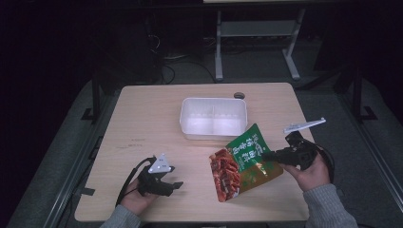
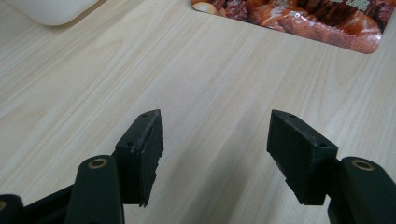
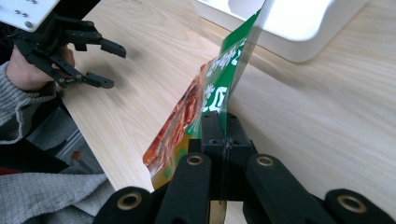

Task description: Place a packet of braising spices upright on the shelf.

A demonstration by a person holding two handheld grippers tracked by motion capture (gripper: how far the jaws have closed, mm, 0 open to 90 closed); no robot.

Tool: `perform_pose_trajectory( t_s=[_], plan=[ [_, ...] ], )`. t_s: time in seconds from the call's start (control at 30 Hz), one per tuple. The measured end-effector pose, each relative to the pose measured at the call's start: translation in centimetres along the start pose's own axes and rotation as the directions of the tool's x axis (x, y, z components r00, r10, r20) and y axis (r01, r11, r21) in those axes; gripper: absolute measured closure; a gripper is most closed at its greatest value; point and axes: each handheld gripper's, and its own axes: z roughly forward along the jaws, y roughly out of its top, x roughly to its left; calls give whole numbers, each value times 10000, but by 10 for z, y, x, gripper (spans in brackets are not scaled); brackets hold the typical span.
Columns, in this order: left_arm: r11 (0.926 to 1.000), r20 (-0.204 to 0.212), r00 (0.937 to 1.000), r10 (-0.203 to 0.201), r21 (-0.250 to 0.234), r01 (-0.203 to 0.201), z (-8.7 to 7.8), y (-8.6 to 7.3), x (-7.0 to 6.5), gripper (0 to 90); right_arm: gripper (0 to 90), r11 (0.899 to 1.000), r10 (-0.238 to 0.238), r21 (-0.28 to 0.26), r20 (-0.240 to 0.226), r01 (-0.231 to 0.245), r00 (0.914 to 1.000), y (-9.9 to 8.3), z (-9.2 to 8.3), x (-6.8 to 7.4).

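Two grippers here: right gripper point(image 3: 223, 140) is clamped on the snack pouch point(image 1: 242, 164), lifting its edge beside the white container point(image 1: 213, 117), left gripper point(image 2: 215, 158) idles wide open, so probably bagging-into-box comes next.

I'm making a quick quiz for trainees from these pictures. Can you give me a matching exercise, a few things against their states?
Things:
1. left gripper
2. right gripper
3. snack pouch
4. white container

States:
A. empty, standing on the table
B. pinched at one edge
C. open, holding nothing
D. shut on thin packaging

Pairs: 1-C, 2-D, 3-B, 4-A
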Motion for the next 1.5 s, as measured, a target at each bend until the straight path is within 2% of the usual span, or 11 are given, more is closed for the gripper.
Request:
perform_pose_trajectory(
  t_s=[0.37, 0.67, 0.93, 1.17, 1.37, 1.5],
  plan=[
    [9999, 3, 10000, 13, 132, -13, 2, 0, 1, 351, 898, 9980, -628, 92, -71, 629, 9980, 22, -10, 19],
    [9999, -40, 10000, -56, 114, 57, 2, -1, 3, 347, 900, 9918, -1231, 315, -243, 1239, 9921, 42, -16, 44],
    [9999, -49, 10000, -71, 130, 72, 2, -2, 3, 344, 900, 9872, -1495, 486, -451, 1517, 9877, 52, -19, 61],
    [9998, -84, 9999, -142, 116, 143, 1, -3, 4, 344, 900, 9850, -1591, 584, -551, 1623, 9857, 59, -20, 68],
    [9998, -96, 9998, -145, 120, 146, 1, -3, 5, 343, 900, 9844, -1605, 658, -423, 1630, 9861, 66, -23, 69],
    [9998, -87, 9998, -186, 102, 187, 1, -3, 5, 342, 900, 9846, -1608, 631, -392, 1631, 9862, 77, -26, 71]
  ],
)
